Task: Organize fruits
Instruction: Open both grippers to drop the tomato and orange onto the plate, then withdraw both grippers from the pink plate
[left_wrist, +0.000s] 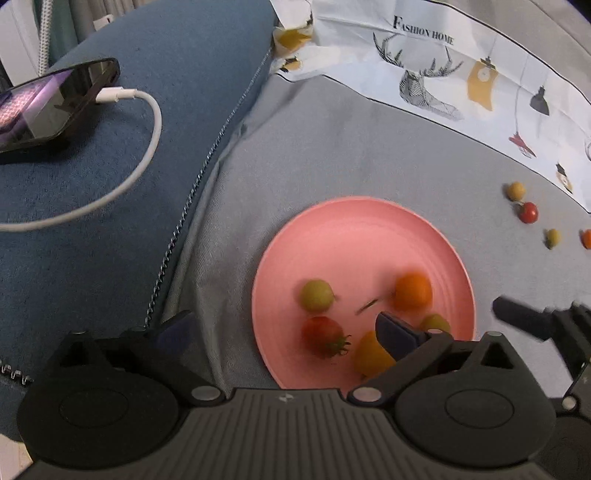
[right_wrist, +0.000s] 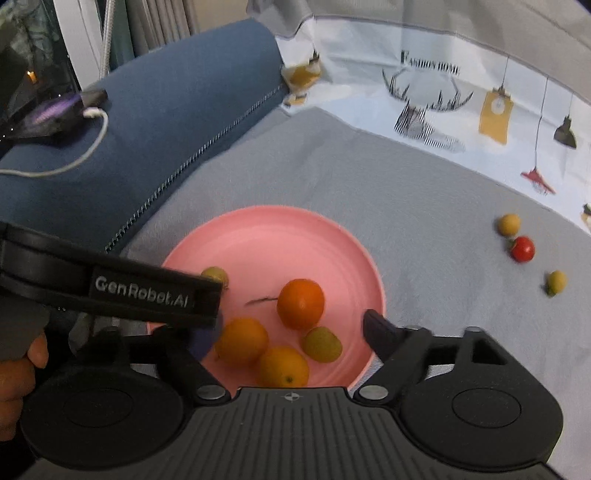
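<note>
A pink plate (left_wrist: 354, 229) lies on grey cloth and holds several small fruits: a green one (left_wrist: 316, 295), a red tomato (left_wrist: 320, 334), an orange one (left_wrist: 413, 291) and a yellow one (left_wrist: 371, 356). My left gripper (left_wrist: 284, 326) is open and empty above the plate's near edge. In the right wrist view the plate (right_wrist: 273, 236) holds orange fruits (right_wrist: 301, 303) and green ones (right_wrist: 322, 344). My right gripper (right_wrist: 291, 334) is open and empty over them. The left gripper's body (right_wrist: 110, 284) crosses in front at left.
Several loose fruits lie on the cloth to the right: a yellow one (right_wrist: 509, 224), a red tomato (right_wrist: 522, 249), a green one (right_wrist: 556, 282). A blue cushion (left_wrist: 147, 147) with a phone (left_wrist: 48, 103) and a white cable lies at left. A printed cloth (left_wrist: 461, 66) lies behind.
</note>
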